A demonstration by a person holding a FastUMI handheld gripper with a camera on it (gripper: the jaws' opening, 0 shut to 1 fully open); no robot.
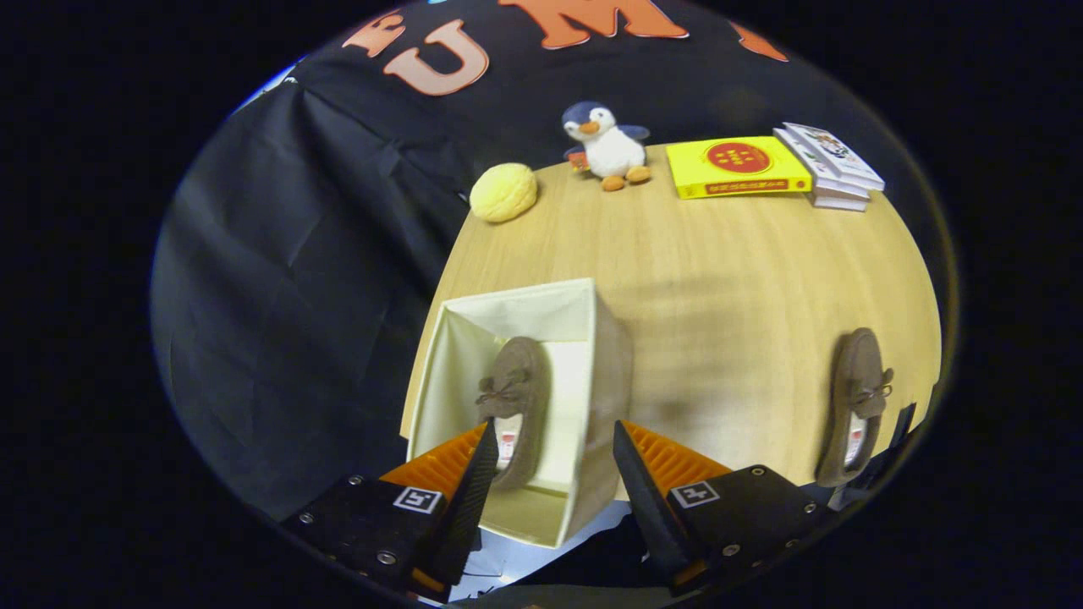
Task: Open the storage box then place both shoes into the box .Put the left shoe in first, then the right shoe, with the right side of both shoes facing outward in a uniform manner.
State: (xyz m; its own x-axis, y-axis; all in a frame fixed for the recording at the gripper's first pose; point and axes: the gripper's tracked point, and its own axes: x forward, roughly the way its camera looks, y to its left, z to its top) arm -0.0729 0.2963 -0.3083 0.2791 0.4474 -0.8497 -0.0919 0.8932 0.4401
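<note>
So far, in the gripper view, the storage box (525, 406) sits open at lower centre of the frame, on the near left part of the wooden table (719, 279), with one shoe (514, 406) already inside it, laces toward the far end. The gripper (550, 461) hangs above the box's near edge with its fingers spread apart and nothing between them. The second shoe (856, 406) lies on the table at lower right, well apart from the box. By my judgement the task is about half done: this shoe has yet to be fetched and set beside the first.
</note>
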